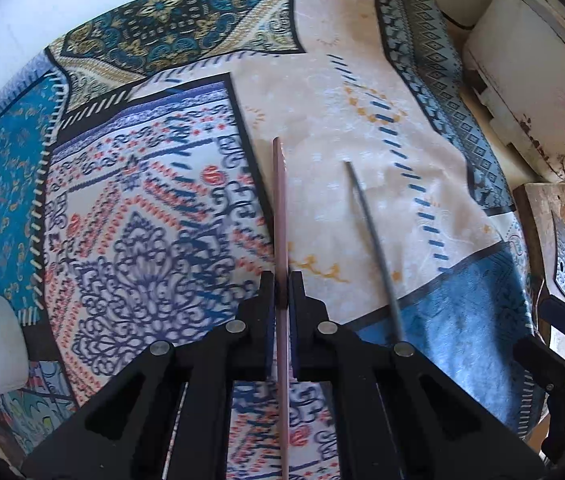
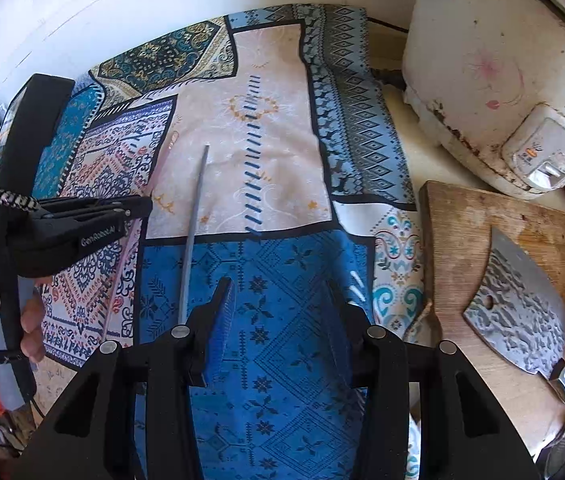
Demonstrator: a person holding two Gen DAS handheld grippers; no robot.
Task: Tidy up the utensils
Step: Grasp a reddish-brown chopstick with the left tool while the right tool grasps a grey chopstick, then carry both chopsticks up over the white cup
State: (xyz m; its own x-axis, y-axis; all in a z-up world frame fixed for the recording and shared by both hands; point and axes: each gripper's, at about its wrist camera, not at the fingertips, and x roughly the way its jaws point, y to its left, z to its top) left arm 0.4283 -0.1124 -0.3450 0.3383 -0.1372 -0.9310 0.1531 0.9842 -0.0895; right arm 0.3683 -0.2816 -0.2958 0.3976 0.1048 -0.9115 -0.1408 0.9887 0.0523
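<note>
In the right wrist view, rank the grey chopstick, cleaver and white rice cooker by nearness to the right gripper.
1. Grey chopstick, lying on the patterned cloth by the right gripper's left finger.
2. Steel cleaver, right, on the wooden board.
3. White rice cooker, far right.

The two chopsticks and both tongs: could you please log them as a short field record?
left tongs: shut on brown chopstick
right tongs: open, holding nothing
grey chopstick: lying on the patterned cloth, beside the right tongs' left finger
cleaver: flat on the wooden cutting board
rice cooker: behind the board
</note>
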